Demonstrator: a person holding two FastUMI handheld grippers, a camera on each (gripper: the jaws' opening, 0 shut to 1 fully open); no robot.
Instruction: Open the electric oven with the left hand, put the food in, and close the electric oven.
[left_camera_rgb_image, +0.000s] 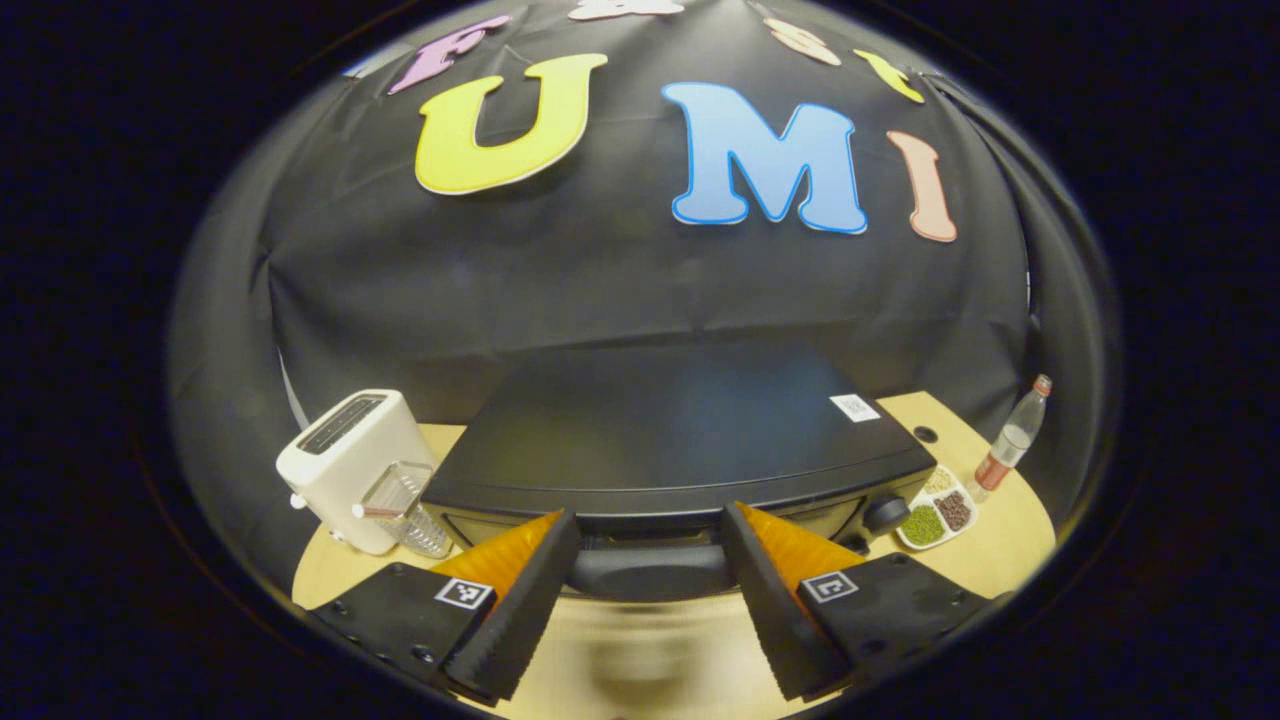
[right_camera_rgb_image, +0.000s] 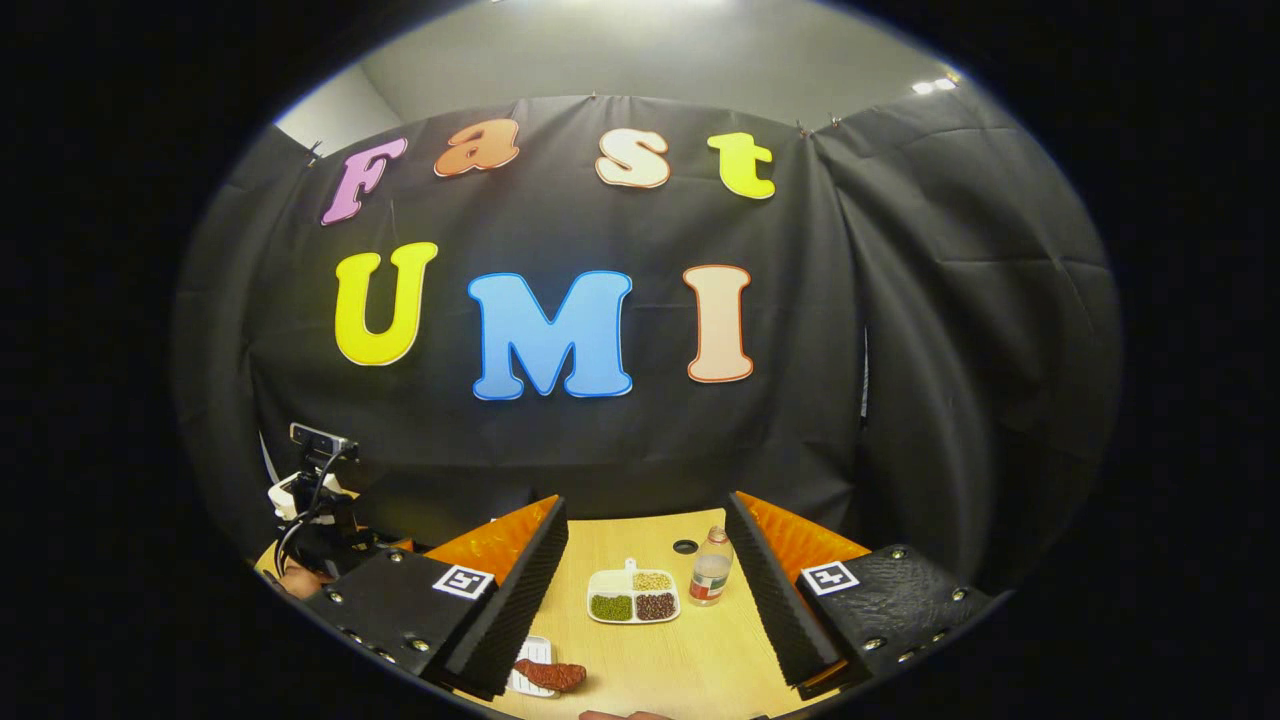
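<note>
Oven door handle (left_camera_rgb_image: 650, 570), rigid and likely smooth, is sitting at 12 o'clock between the open left gripper (left_camera_rgb_image: 648, 545) fingers; grasp mid-bar.

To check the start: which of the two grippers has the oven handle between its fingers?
The left gripper: its open fingers flank the oven handle. The right gripper hangs open above the table.

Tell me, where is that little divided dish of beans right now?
In the left gripper view the divided dish sits on the table right of the black oven, beside the bottle. In the right gripper view it lies ahead, left of that bottle.
</note>
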